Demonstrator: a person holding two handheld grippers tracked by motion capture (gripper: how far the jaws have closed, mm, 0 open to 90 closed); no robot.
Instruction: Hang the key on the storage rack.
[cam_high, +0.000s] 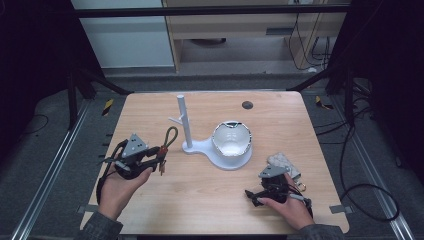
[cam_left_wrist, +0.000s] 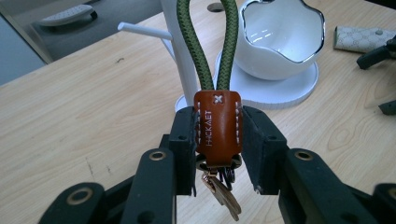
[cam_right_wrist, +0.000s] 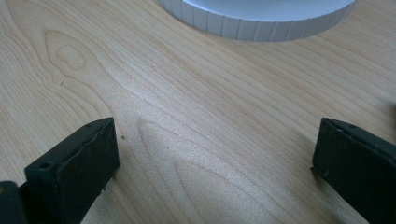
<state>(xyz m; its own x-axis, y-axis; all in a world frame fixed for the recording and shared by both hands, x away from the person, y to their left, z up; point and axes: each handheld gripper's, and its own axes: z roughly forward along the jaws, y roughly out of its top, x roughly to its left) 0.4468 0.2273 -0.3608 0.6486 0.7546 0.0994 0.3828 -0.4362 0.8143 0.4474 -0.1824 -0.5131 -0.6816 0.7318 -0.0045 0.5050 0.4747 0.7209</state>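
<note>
The left gripper (cam_left_wrist: 218, 144) clamps a brown leather key fob (cam_left_wrist: 217, 128) with braided green loop; the right gripper (cam_right_wrist: 215, 163) gapes over woodgrain.

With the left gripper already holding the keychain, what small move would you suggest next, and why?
Probably carry the left gripper forward and up toward the white stand, aiming the green cord loop at its side peg. The jaws grip the brown leather tab, the loop stands open and free, and the peg is bare. The right gripper rests open, apart.
</note>
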